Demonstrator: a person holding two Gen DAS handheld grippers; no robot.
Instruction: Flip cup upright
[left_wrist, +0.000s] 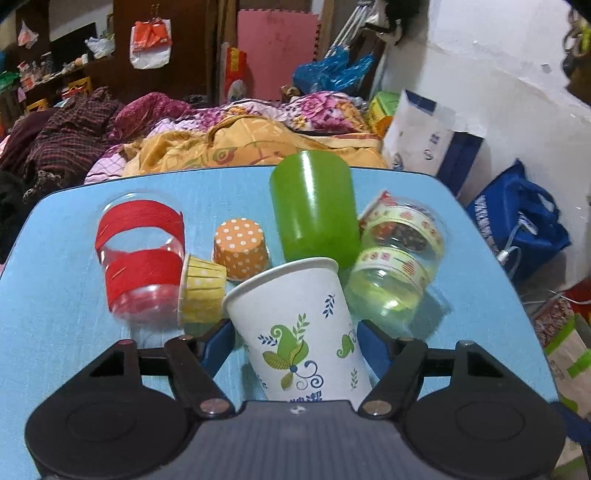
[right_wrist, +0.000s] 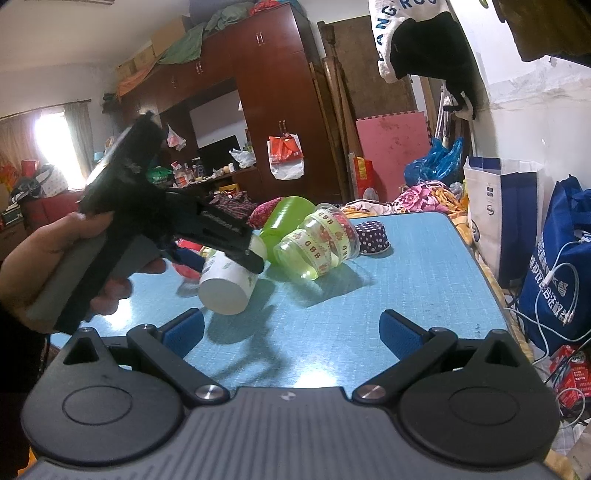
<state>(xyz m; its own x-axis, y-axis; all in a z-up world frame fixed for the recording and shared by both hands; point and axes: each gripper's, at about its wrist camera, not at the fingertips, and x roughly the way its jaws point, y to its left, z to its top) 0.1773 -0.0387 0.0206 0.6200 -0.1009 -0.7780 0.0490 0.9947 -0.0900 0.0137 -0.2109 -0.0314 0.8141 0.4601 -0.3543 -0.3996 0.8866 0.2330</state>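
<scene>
A: Setting. A light blue table (right_wrist: 406, 288) stands in a cluttered room, with heaped bedding (left_wrist: 240, 140) beyond its far edge and a dark wooden wardrobe (right_wrist: 273, 92) behind.

B: And the object of the task?

A: The white paper cup (left_wrist: 299, 332), printed with green leaves, is gripped between the blue pads of the left gripper (left_wrist: 295, 345). In the right wrist view it hangs above the table, tilted, its closed base toward the camera and its rim pointing away toward the other cups.

B: The second tool?

A: The right gripper (right_wrist: 291, 332) has its jaws spread wide, with only bare tabletop between them.

B: Surrounding items?

A: Just past the cup's rim: a green cup (left_wrist: 314, 210) standing mouth down; a clear cup with patterned tape (left_wrist: 395, 266) lying on its side; a clear cup with red bands (left_wrist: 142, 258); a yellow baking cup (left_wrist: 201, 291) on its side; an orange dotted baking cup (left_wrist: 240, 247). A dark dotted baking cup (right_wrist: 373, 236) sits inverted further back.
</scene>
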